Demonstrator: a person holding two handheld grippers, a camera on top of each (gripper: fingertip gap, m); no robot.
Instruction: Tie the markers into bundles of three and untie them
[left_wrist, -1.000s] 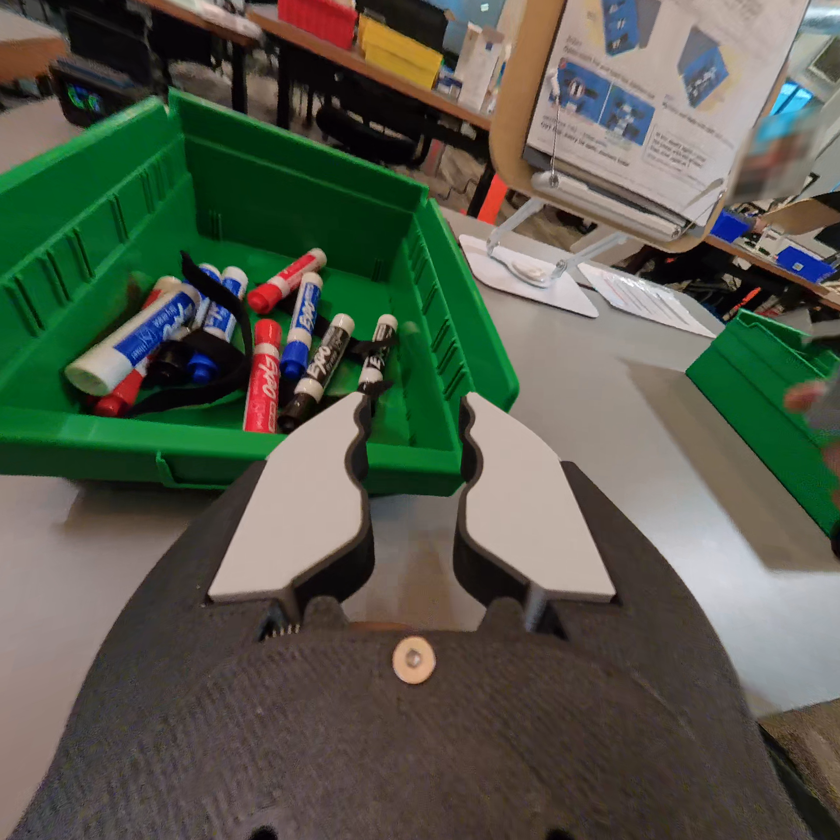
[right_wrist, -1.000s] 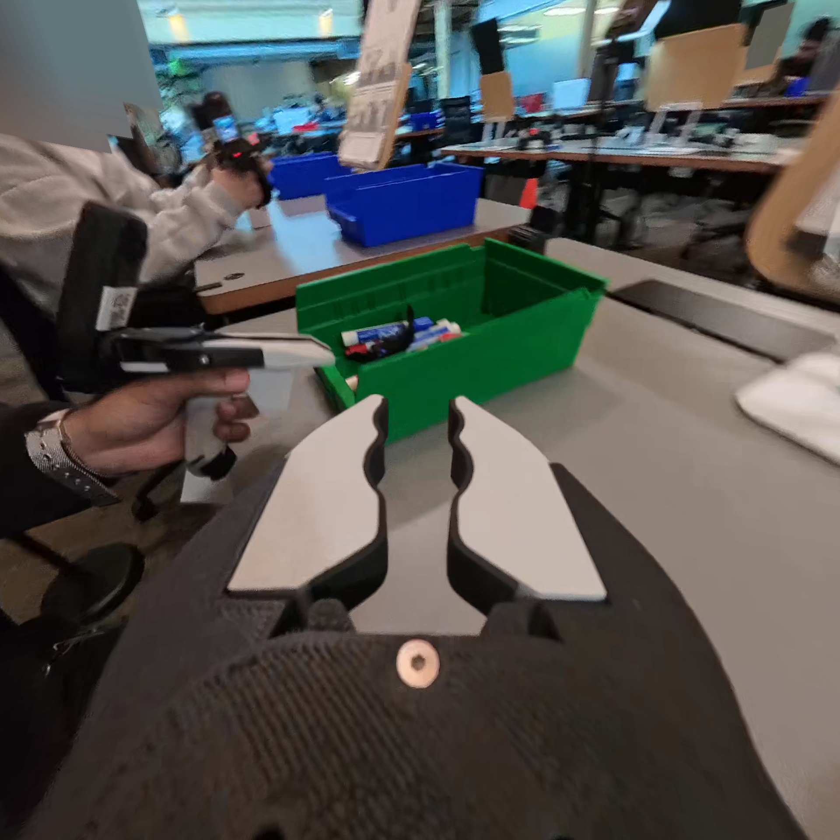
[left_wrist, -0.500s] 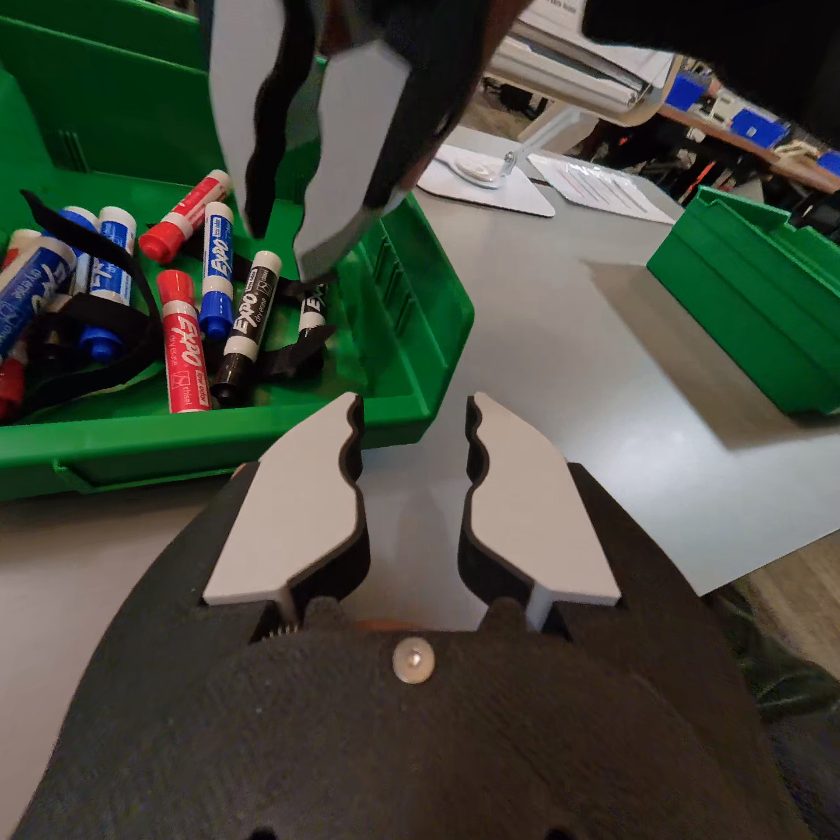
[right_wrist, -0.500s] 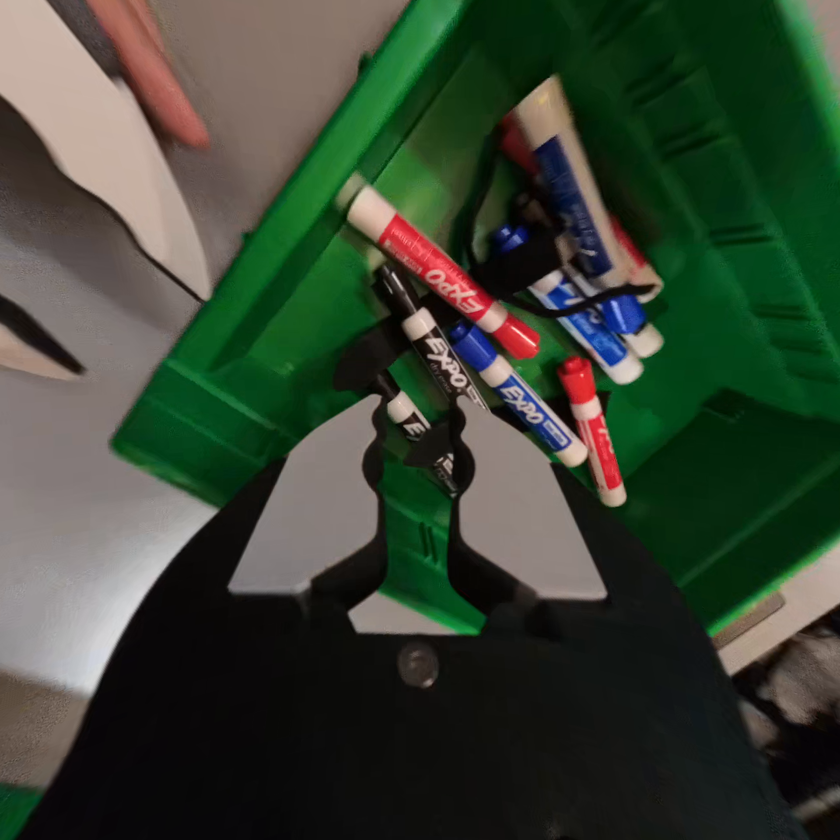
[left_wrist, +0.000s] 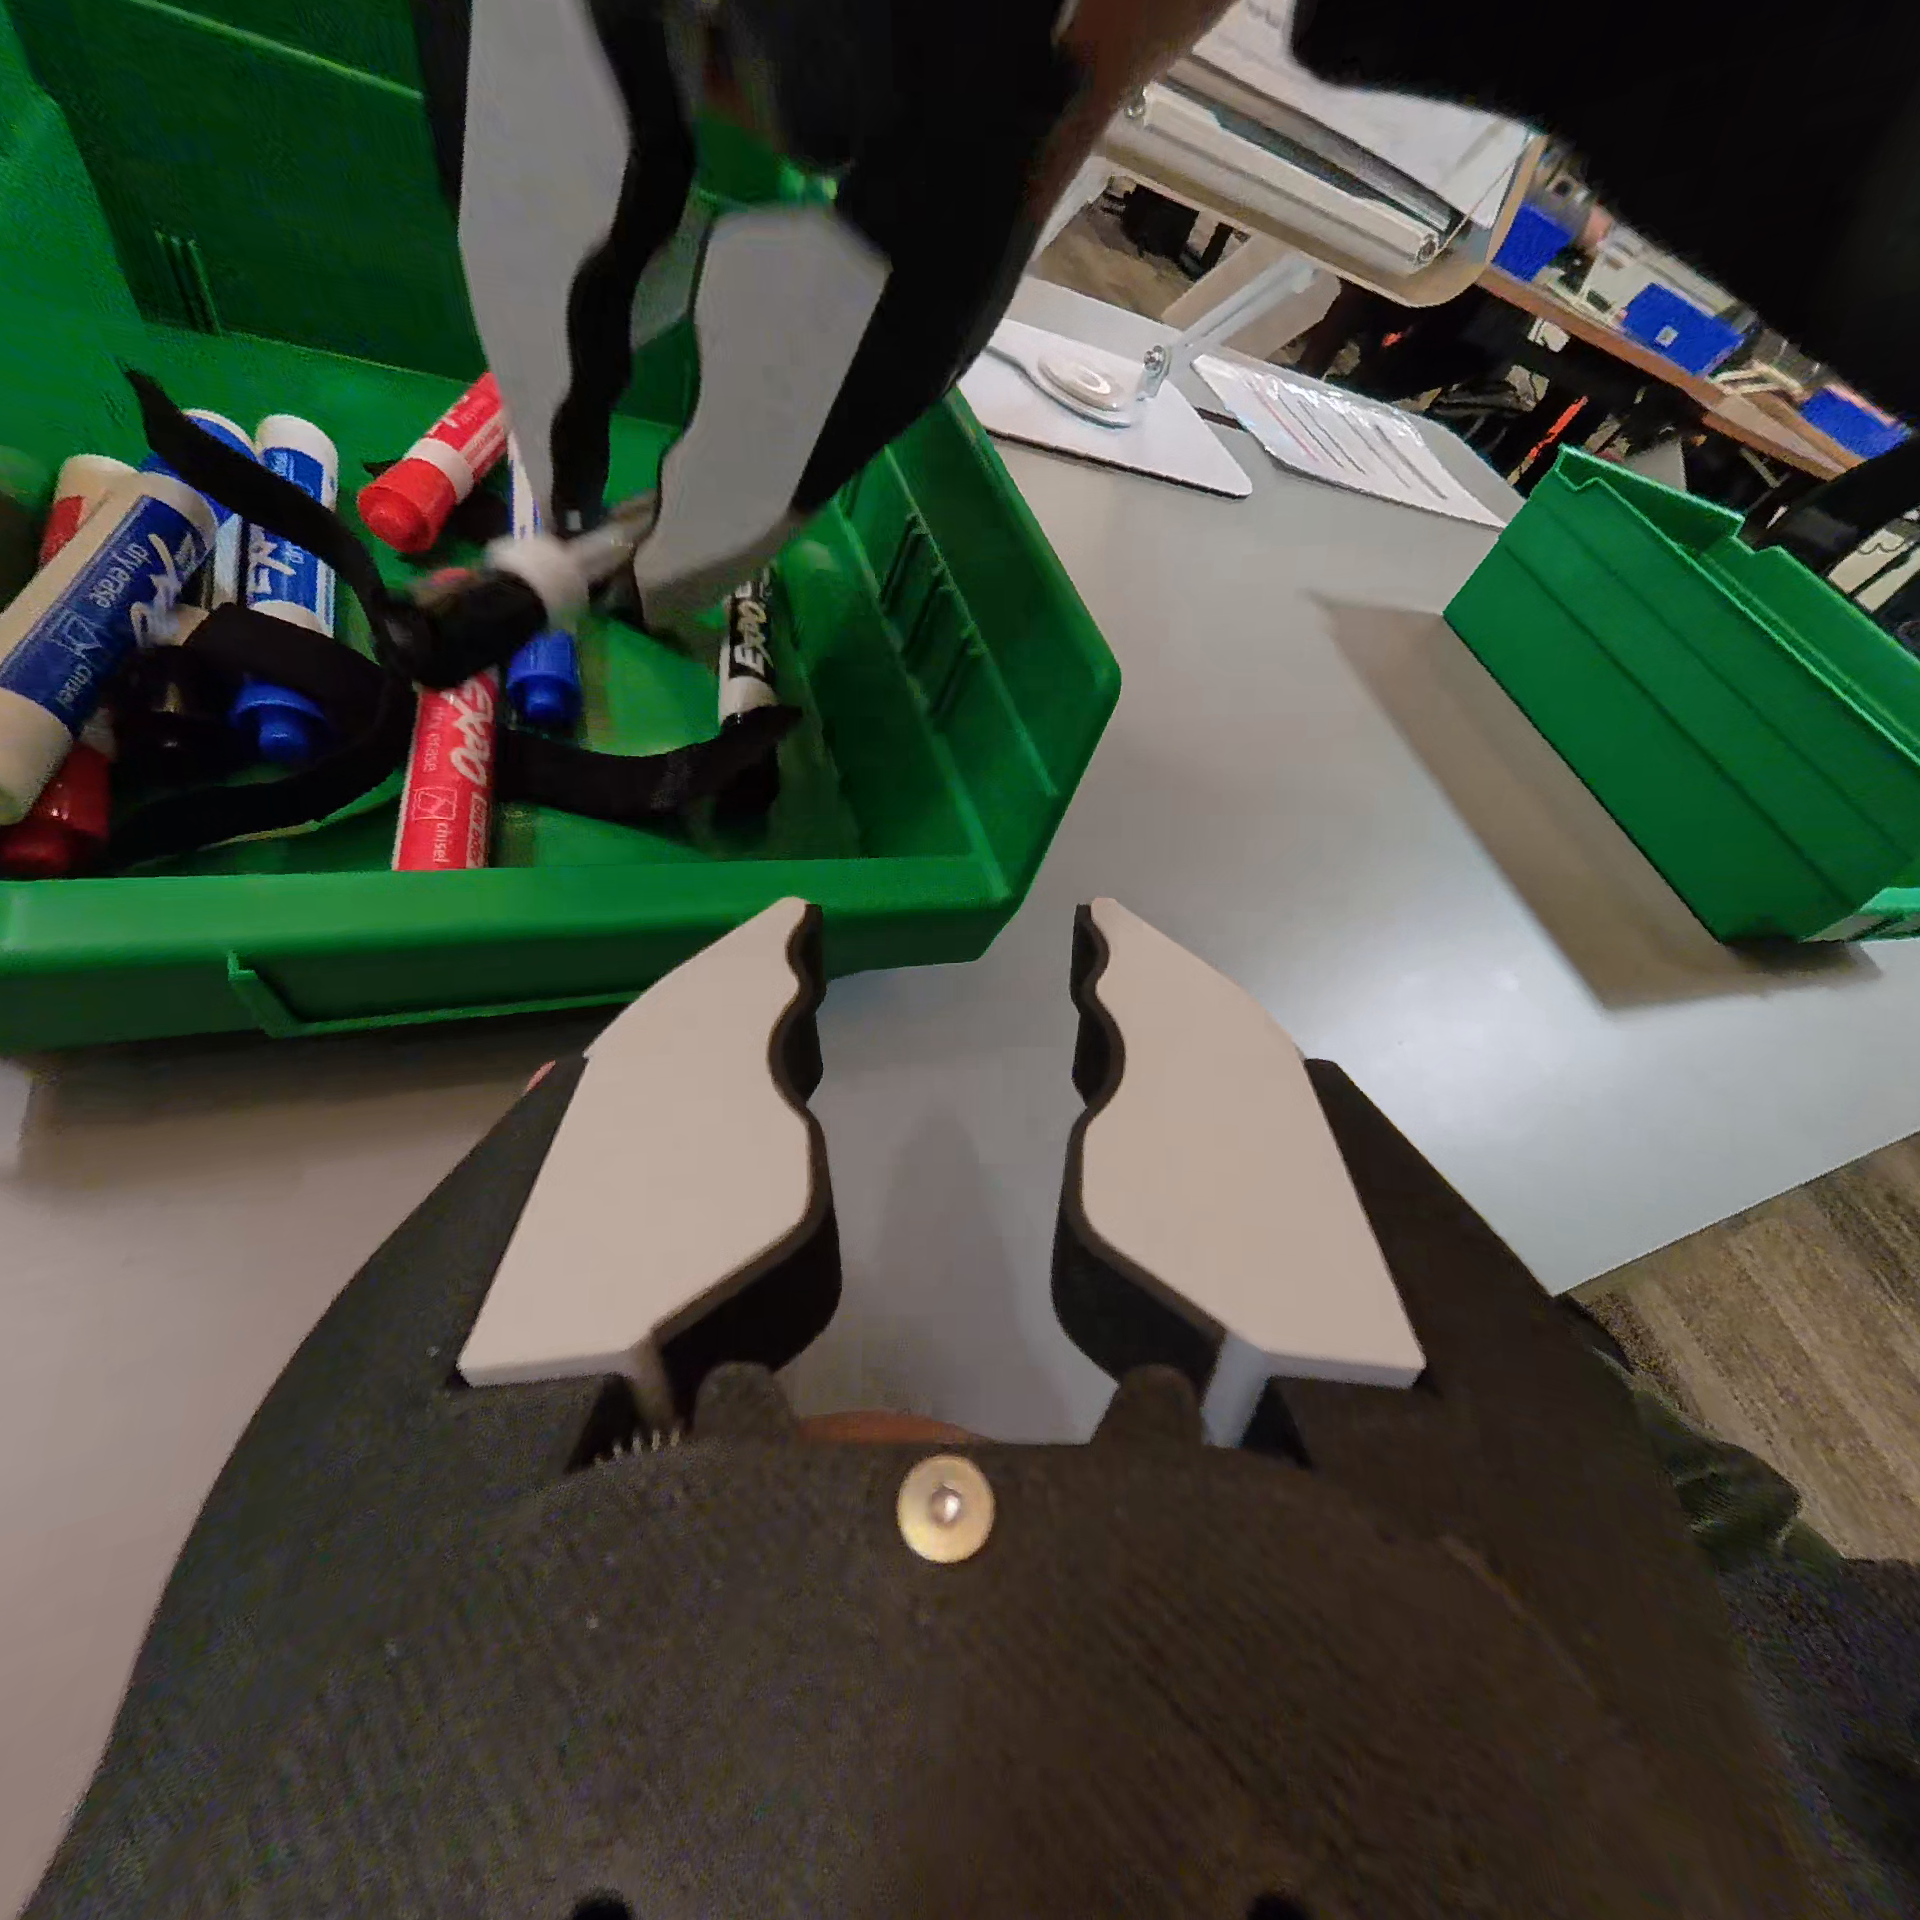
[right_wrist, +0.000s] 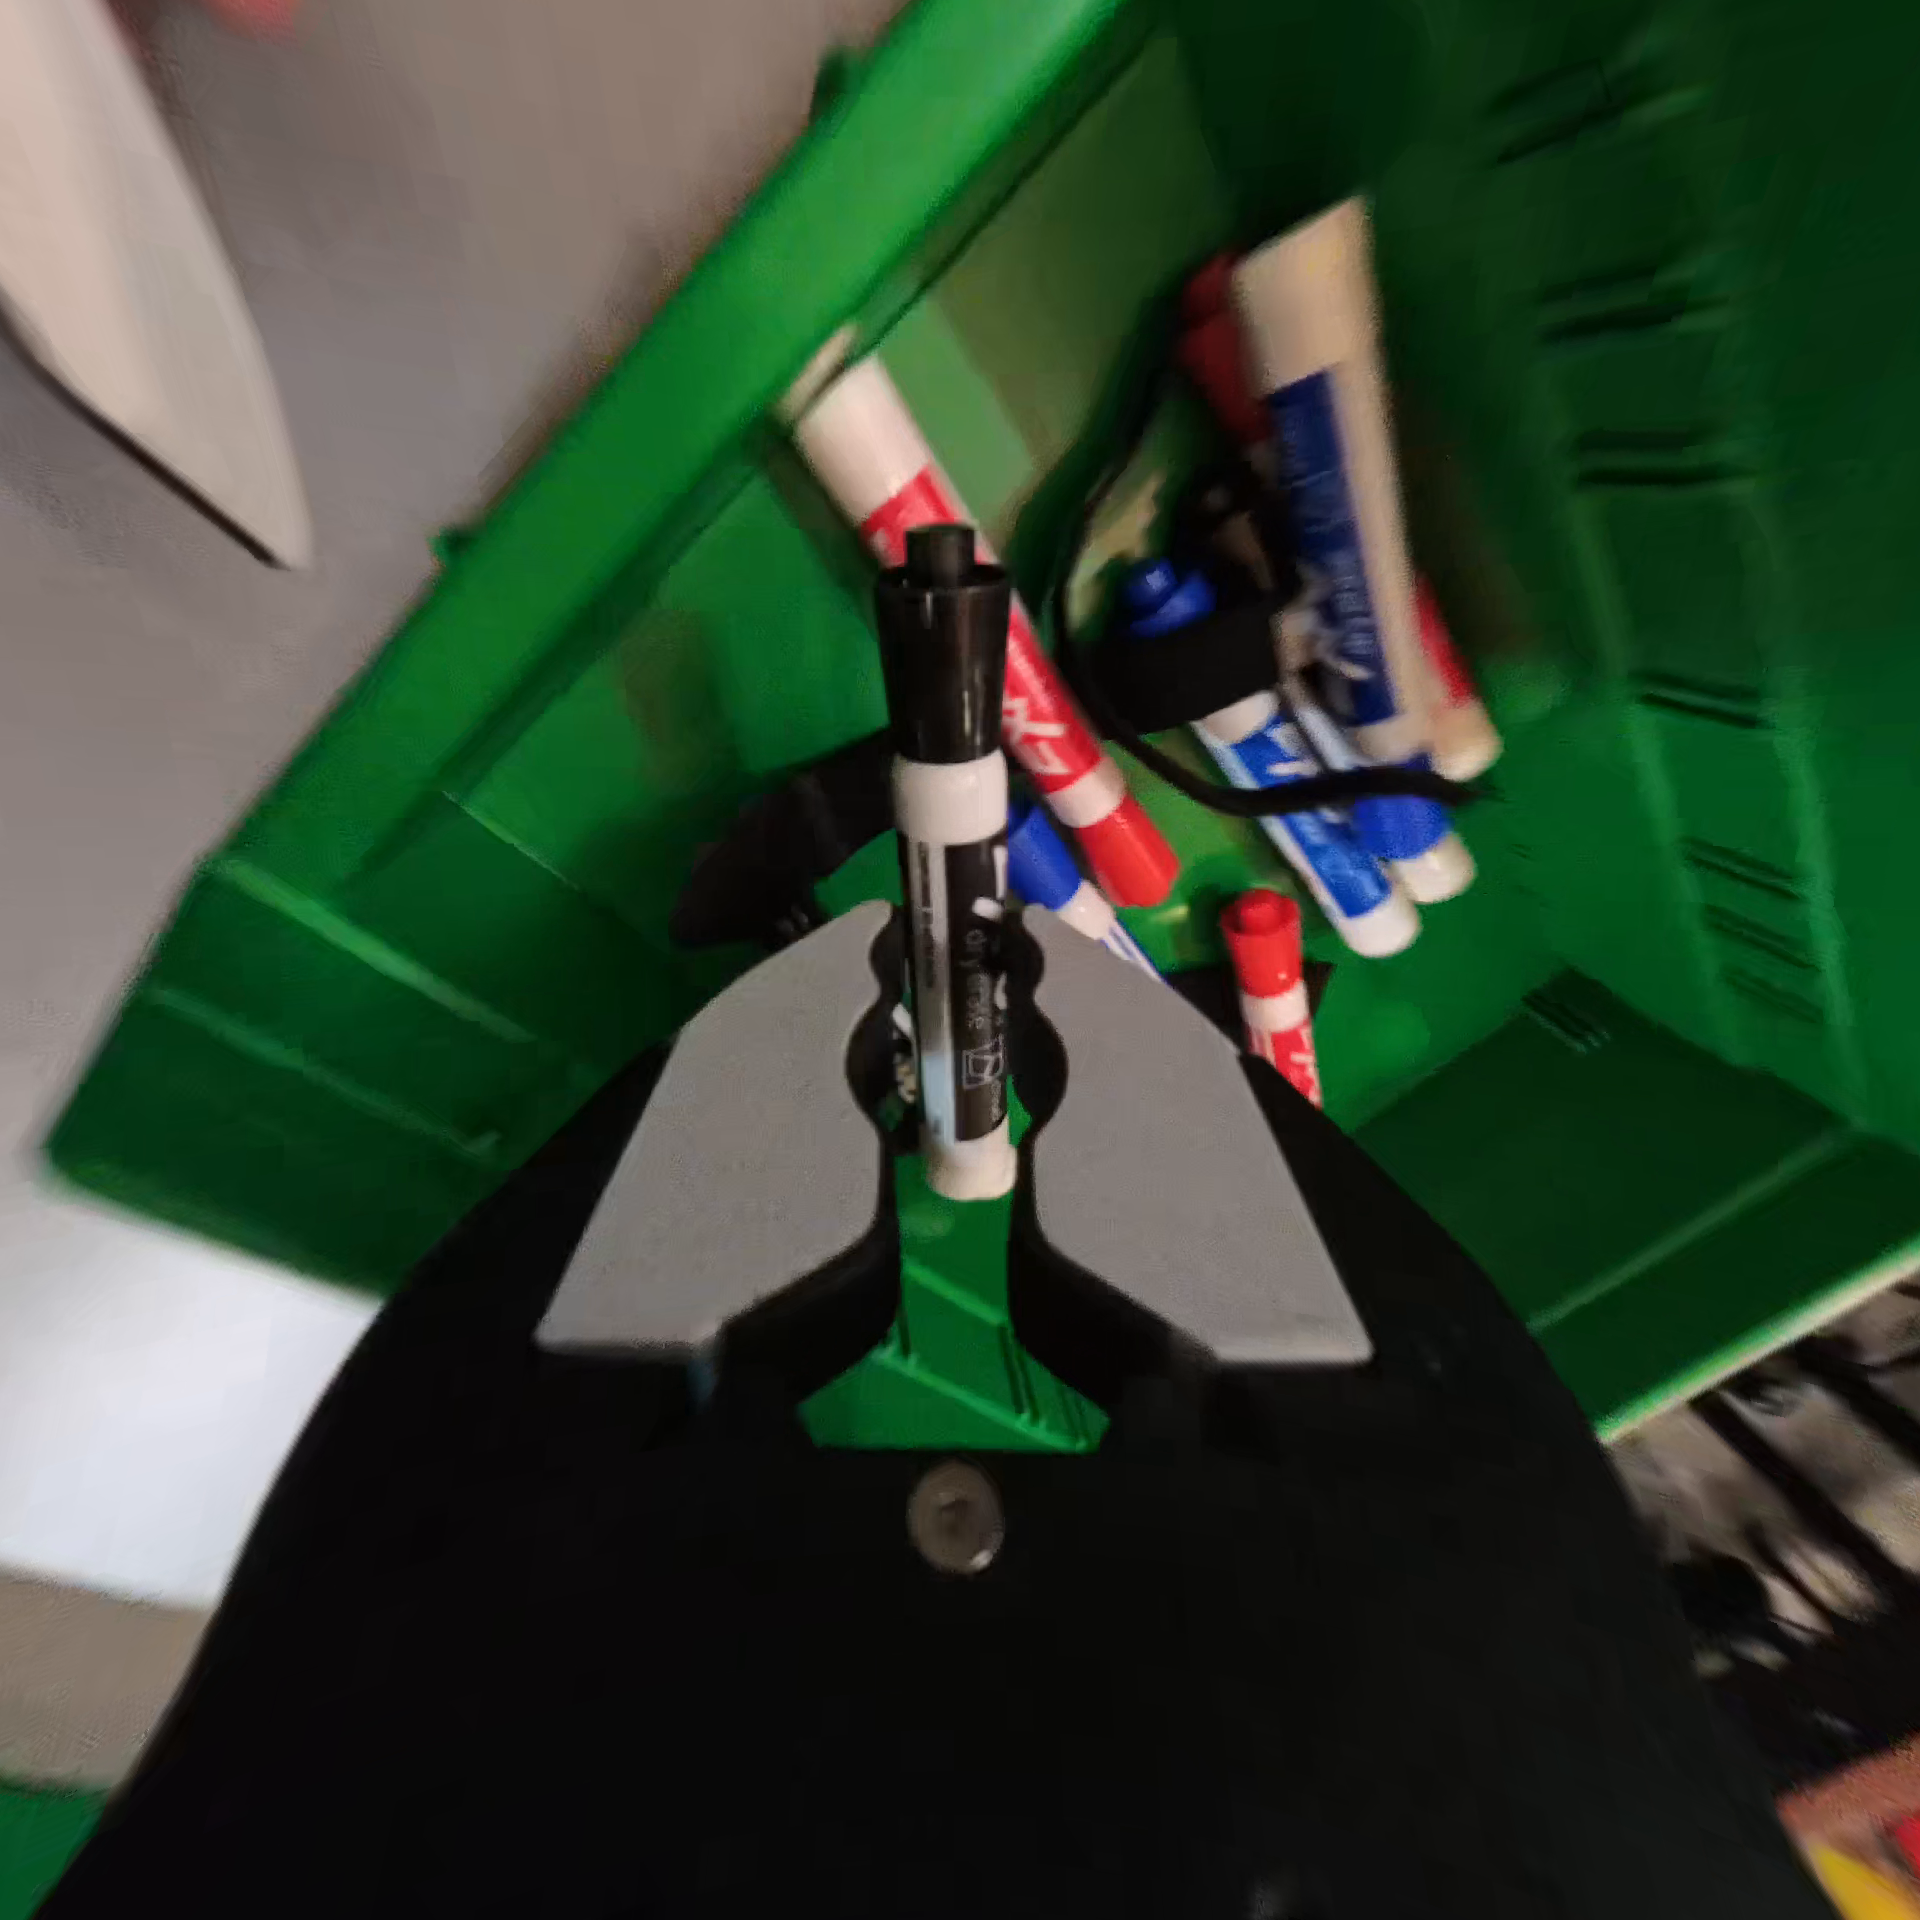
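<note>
Pinching a black-capped marker (right_wrist: 951, 831) over the green bin (right_wrist: 436, 935), your right gripper (right_wrist: 954, 920) is working; your left gripper (left_wrist: 943, 930) is hanging spread near the bin's front edge.

Glossy plastic green bin (left_wrist: 914, 727); smooth matt grey table (left_wrist: 1299, 831).

The left wrist view looks forward over its tool (left_wrist: 940, 1023), low above the table (left_wrist: 1299, 831), the green marker bin (left_wrist: 623, 914) just ahead-left. The right wrist view looks steeply down, close into the same bin (right_wrist: 416, 935), shared by both.
</note>
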